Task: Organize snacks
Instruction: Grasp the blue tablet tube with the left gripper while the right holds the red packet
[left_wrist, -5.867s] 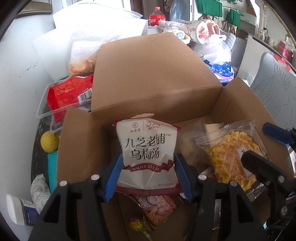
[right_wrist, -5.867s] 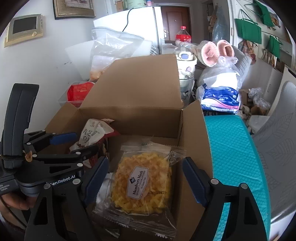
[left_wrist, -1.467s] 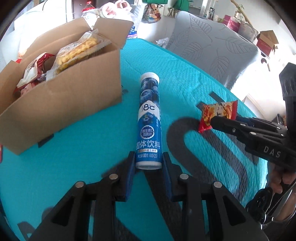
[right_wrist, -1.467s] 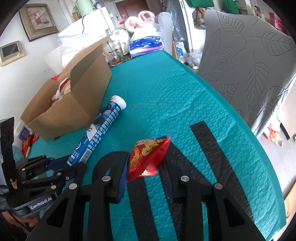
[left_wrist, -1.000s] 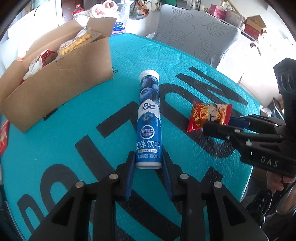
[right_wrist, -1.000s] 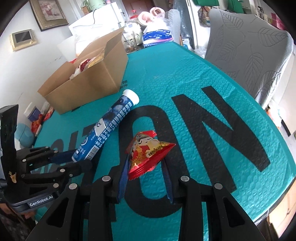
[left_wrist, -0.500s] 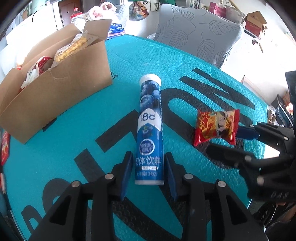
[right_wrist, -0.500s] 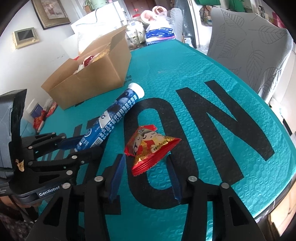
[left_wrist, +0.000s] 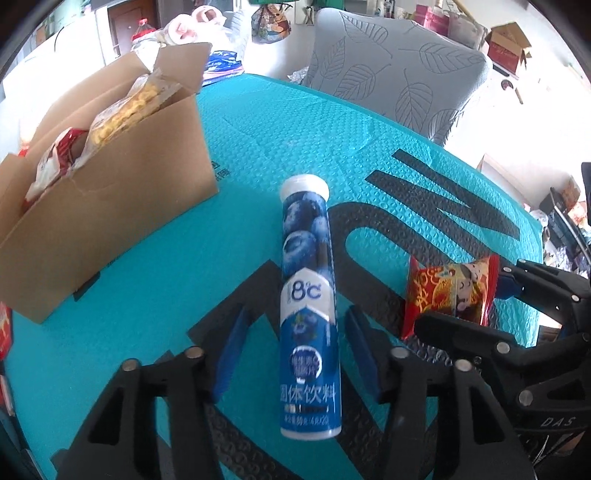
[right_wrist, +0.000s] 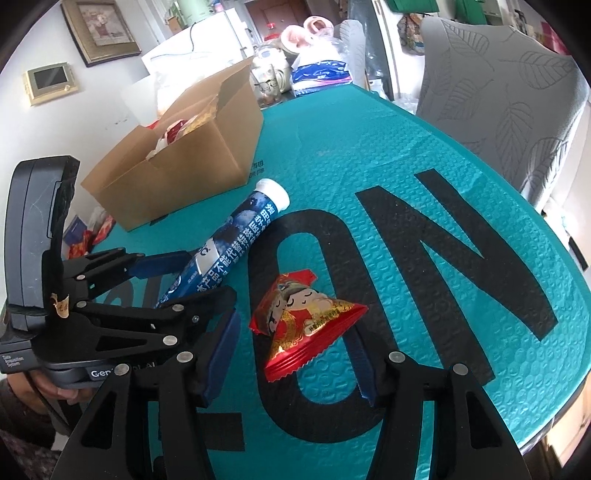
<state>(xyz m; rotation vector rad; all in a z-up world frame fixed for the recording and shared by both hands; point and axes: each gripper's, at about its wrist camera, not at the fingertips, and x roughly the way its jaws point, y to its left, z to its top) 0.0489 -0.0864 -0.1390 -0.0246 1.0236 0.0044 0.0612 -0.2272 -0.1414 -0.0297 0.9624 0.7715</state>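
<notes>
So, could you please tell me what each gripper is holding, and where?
Nothing: both have just opened. The blue tube and red packet lie free on the mat.

Two black hand-held tools with blue pads

Left tool (left_wrist: 291, 354) and right tool (right_wrist: 291, 354) have black angular arms, silver screw heads and blue finger pads (left_wrist: 229, 354); white lettering marks the bodies, and a dark sleeve shows at lower left of the right view.

One blue tube (left_wrist: 308, 314) lying on the teal mat (left_wrist: 258, 147) — one red snack packet (left_wrist: 448, 295) just to its right. One cardboard box (left_wrist: 110, 206) far left, at least 3 snack bags poking out; more inside can't be counted. Two grippers near — left (left_wrist: 293, 354), right (right_wrist: 293, 356).
</notes>
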